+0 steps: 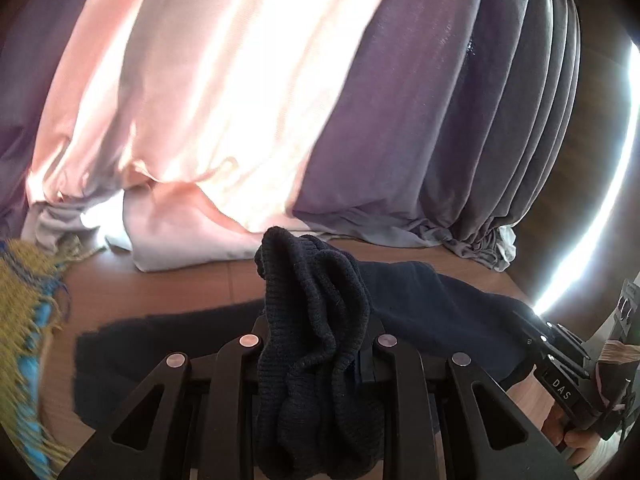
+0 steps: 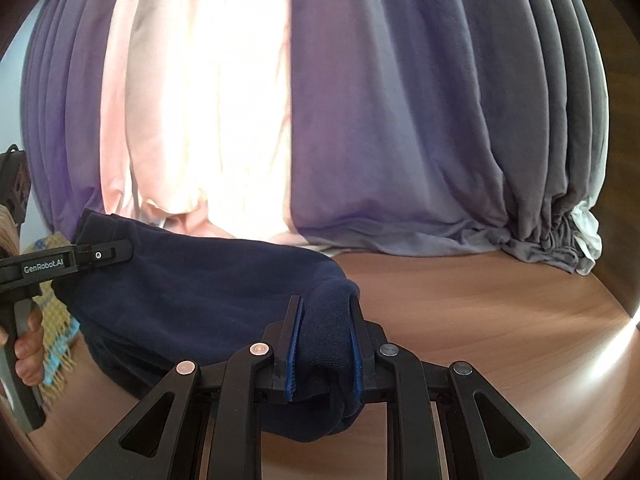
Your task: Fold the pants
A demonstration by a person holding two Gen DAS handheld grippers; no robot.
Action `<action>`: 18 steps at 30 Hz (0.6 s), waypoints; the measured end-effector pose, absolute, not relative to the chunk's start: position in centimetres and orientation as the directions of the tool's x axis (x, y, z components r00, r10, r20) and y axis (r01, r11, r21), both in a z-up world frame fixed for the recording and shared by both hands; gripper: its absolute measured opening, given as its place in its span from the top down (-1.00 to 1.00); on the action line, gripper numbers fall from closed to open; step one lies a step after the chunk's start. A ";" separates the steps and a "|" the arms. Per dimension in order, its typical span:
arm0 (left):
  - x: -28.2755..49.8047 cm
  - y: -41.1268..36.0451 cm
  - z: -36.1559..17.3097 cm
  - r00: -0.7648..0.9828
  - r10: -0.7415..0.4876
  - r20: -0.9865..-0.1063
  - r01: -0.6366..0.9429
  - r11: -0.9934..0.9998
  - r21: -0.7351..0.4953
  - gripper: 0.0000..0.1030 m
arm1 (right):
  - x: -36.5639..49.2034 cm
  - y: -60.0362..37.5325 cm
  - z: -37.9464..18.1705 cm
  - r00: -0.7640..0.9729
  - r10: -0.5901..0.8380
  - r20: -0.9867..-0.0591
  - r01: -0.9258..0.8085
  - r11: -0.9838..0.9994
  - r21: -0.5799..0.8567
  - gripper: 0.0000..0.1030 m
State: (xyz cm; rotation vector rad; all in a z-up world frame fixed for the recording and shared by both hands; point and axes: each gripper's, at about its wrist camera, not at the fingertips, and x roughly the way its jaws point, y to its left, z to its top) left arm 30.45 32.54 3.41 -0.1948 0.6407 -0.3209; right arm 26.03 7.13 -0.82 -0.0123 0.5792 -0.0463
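Observation:
Dark navy pants [image 2: 200, 288] hang between my two grippers above a wooden floor [image 2: 480, 320]. My left gripper [image 1: 316, 320] is shut on a bunched ribbed end of the pants [image 1: 316, 300], which hides its fingertips. More of the pants [image 1: 432, 312] trails right toward the right gripper [image 1: 560, 372]. My right gripper [image 2: 326, 308] is shut on a rolled edge of the pants between its blue pads [image 2: 296, 332]. The left gripper also shows in the right wrist view [image 2: 104, 254], clamped on the far corner.
Pink and purple-grey curtains [image 2: 320, 120] hang close behind and pool on the floor. A yellow and blue fringed rug [image 1: 28, 312] lies at the left. Bright light comes from the right edge.

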 end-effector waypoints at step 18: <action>33.7 43.6 1.1 0.731 -0.276 -0.624 0.166 0.959 -0.229 0.55 | 32.2 18.2 -3.9 0.828 -0.001 -0.561 -0.042 0.997 -0.064 0.60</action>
